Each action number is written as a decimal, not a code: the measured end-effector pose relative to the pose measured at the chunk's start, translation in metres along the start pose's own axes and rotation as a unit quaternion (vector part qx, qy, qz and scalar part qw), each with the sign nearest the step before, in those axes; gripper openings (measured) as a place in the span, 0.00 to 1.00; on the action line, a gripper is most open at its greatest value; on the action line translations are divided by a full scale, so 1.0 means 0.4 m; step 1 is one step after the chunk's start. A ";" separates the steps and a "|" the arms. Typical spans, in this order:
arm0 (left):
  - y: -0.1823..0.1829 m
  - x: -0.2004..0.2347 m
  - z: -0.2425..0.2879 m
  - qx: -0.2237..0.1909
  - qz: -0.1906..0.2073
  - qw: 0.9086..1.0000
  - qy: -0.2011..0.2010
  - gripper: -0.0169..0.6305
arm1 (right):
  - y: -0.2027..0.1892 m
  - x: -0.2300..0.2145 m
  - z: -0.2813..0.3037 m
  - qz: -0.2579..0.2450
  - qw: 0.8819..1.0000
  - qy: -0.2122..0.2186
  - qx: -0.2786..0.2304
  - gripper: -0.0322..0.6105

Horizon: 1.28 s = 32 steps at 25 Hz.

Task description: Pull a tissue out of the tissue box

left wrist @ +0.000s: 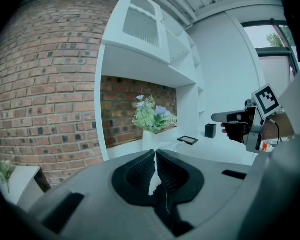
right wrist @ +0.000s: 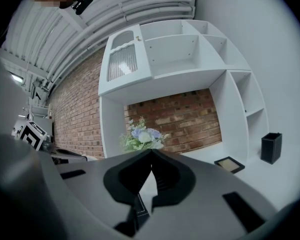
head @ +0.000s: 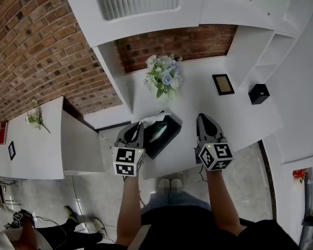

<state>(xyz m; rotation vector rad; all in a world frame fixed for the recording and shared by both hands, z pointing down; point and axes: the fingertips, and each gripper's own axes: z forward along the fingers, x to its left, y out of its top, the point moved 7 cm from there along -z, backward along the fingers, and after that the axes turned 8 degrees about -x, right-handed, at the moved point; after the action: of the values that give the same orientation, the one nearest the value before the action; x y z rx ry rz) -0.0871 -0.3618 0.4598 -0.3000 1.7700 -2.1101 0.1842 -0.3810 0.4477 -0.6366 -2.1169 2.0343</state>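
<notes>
A black tissue box (head: 168, 130) lies on the white counter (head: 240, 121) just ahead of me. A white tissue (head: 152, 120) rises from its top slot toward the tip of my left gripper (head: 141, 123). In the left gripper view the left gripper (left wrist: 155, 152) is shut, with a thin strip of the white tissue (left wrist: 153, 180) pinched between its pads. My right gripper (head: 202, 116) hovers level to the right of the box, apart from it. Its tips meet in the right gripper view (right wrist: 151, 152), and nothing shows between them.
A vase of pale flowers (head: 163, 77) stands behind the box. A small picture frame (head: 223, 84) and a black holder (head: 259, 94) sit farther right. White shelving (head: 281, 40) encloses the counter, with a brick wall behind. A low white cabinet (head: 31, 145) stands at left.
</notes>
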 end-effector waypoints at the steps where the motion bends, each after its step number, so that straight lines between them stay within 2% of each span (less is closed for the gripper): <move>1: 0.014 -0.001 0.000 -0.006 0.000 1.000 -0.002 0.05 | 0.001 -0.002 0.000 0.000 1.000 0.000 -0.001 0.05; 10: 0.157 -0.002 0.003 -0.060 0.033 0.998 -0.012 0.05 | 0.026 -0.009 0.013 0.000 1.000 0.000 -0.018 0.05; 20: 0.264 0.016 0.016 -0.110 0.039 0.993 0.001 0.05 | 0.105 -0.015 0.031 -0.009 0.998 0.005 -0.058 0.05; 32: 0.301 0.010 0.025 -0.129 0.045 0.991 -0.006 0.05 | 0.140 -0.012 0.039 -0.027 0.996 0.000 -0.080 0.05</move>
<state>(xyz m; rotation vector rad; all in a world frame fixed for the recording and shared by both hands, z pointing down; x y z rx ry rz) -0.0697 -0.3895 0.3435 -0.2946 2.0111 -1.8165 0.1940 -0.3975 0.3927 -0.5928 -2.2874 1.8500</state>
